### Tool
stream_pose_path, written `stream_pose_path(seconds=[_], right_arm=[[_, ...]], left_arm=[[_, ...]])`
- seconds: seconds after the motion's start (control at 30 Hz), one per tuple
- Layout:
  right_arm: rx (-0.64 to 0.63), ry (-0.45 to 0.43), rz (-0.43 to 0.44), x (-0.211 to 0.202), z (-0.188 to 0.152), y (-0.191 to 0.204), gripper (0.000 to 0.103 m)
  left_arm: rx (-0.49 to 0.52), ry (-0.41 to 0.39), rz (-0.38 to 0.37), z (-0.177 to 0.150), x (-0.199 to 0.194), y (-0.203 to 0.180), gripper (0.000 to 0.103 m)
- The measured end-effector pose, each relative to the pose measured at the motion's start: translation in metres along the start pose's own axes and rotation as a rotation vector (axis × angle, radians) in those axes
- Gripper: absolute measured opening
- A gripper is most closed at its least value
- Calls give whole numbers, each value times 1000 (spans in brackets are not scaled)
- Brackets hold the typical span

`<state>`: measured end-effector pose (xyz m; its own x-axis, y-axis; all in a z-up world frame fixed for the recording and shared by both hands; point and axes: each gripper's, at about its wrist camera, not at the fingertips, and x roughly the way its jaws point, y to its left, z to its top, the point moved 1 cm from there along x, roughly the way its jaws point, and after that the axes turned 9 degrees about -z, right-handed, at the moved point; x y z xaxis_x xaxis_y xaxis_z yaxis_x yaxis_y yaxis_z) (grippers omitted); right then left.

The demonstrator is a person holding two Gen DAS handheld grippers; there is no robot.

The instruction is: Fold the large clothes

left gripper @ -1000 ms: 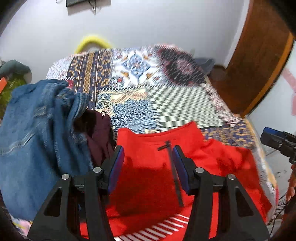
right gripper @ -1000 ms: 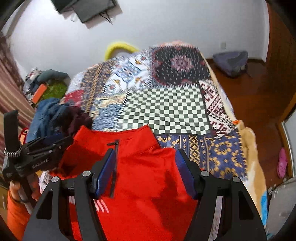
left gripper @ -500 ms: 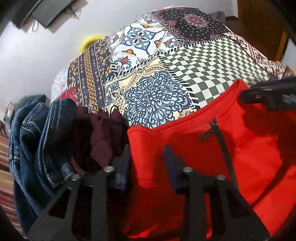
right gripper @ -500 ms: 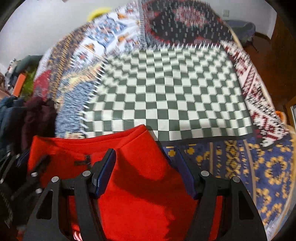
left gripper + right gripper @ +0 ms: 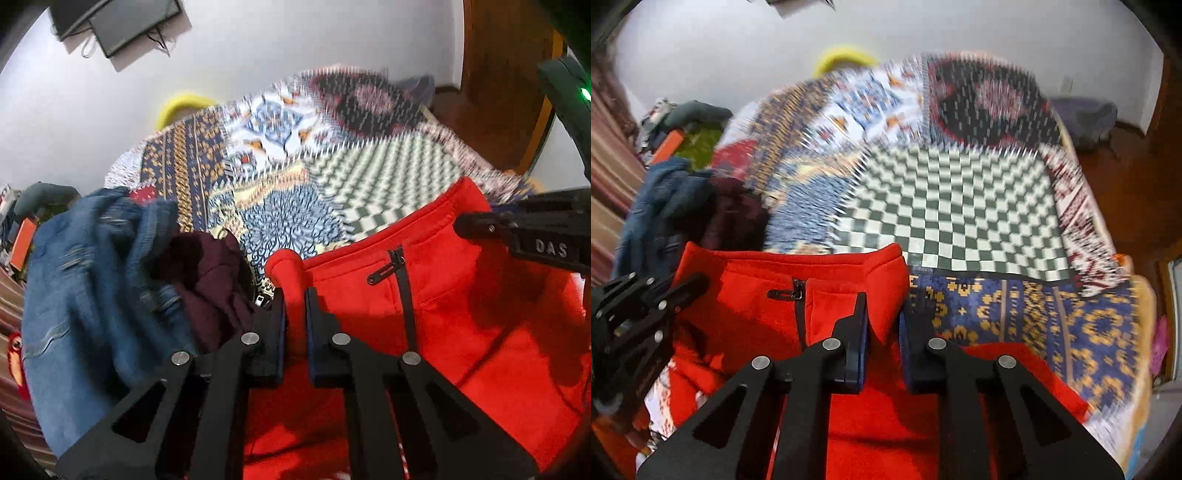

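Since 1 second ago, both grippers have narrowed from wide apart onto the collar. Left to right: 1 denim garment (image 5: pixel 85 280), 1 maroon garment (image 5: pixel 212 280), then 1 red zip-neck top (image 5: pixel 461 314) on the patchwork bedspread (image 5: pixel 960 210). Left gripper (image 5: pixel 294 295) and right gripper (image 5: pixel 882 306) are each closing, pinching a collar corner.

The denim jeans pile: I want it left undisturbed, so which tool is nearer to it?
Left. The left tool, closing on the red garment's collar corner, sits right beside the denim jeans. The right tool, closing on the opposite corner, is farther away.
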<state>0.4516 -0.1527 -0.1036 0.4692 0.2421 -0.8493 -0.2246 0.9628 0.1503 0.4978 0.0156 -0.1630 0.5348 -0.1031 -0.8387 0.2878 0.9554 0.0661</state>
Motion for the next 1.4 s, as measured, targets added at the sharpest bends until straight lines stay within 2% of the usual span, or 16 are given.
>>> stream_pose_path(seconds=[0.17, 0.33, 0.43, 0.6, 0.77, 0.87, 1.0, 1.1, 1.2, 1.4], right_arm=[[-50, -103, 25, -62, -26, 21, 12], [-100, -161, 56, -106, -66, 39, 12], [-143, -175, 52, -116, -95, 51, 13], [-174, -140, 56, -120, -142, 58, 13], [-157, -73, 35, -102, -181, 52, 13], [-137, -33, 24, -97, -205, 49, 14], [-125, -12, 10, -97, -222, 45, 16], [-106, -8, -3, -104, -228, 38, 16], [-68, -6, -18, -110, -229, 25, 16], [15, -63, -60, -130, -214, 0, 17]], left_arm=[[-85, -97, -114, -20, -68, 11, 8], [-117, -182, -194, -65, -127, 16, 8], [-121, -207, -232, -97, -147, 15, 8], [-117, -195, -265, -147, -152, 8, 9], [-129, -156, -285, -195, -145, -2, 10], [-148, -106, -292, -220, -133, -5, 10], [-176, -40, -261, -253, -118, -6, 10], [-191, 2, -221, -273, -111, -5, 10], [-242, 18, -212, -292, -111, 6, 10], [-394, -41, -173, -302, -132, 51, 13]])
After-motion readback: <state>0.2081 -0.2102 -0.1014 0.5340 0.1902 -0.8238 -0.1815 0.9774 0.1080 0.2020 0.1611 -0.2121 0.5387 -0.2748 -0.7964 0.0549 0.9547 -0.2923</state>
